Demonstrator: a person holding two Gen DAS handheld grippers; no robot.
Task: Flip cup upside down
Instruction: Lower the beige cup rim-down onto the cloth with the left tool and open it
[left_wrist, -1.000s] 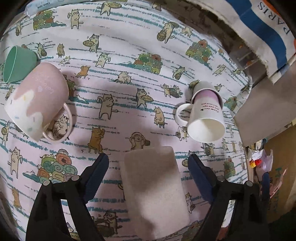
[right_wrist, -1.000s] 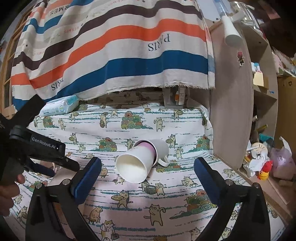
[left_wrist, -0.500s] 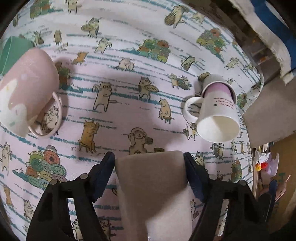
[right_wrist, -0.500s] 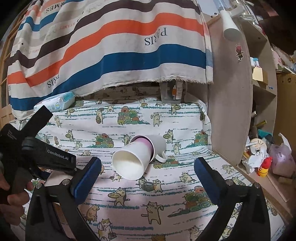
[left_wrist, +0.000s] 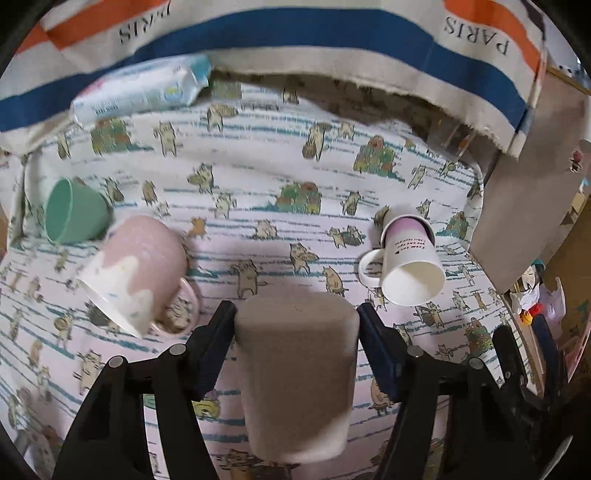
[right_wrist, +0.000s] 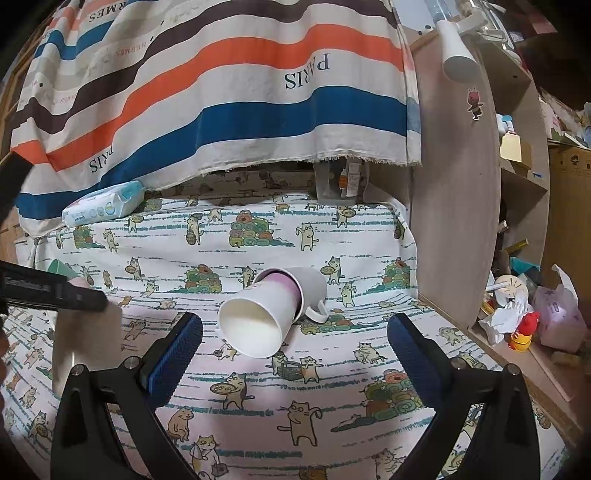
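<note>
My left gripper (left_wrist: 296, 325) is shut on a beige cup (left_wrist: 297, 380) and holds it above the cat-print cloth; the cup fills the gap between the fingers. The same cup (right_wrist: 86, 343) shows blurred at the left of the right wrist view, under the left gripper's black finger (right_wrist: 55, 293). My right gripper (right_wrist: 293, 345) is open and empty, facing a white and purple mug (right_wrist: 267, 312) that lies on its side with its mouth toward me. That mug also shows in the left wrist view (left_wrist: 408, 267).
A pink and white mug (left_wrist: 135, 271) and a green cup (left_wrist: 74, 216) lie on their sides at the left. A pack of wipes (left_wrist: 142, 86) lies at the back under a striped cloth (right_wrist: 221, 85). A wooden panel (right_wrist: 458, 184) borders the right.
My left gripper has closed on the beige cup, lifted it and tilted up, so the view now reaches the back of the table. The right gripper has barely moved.
</note>
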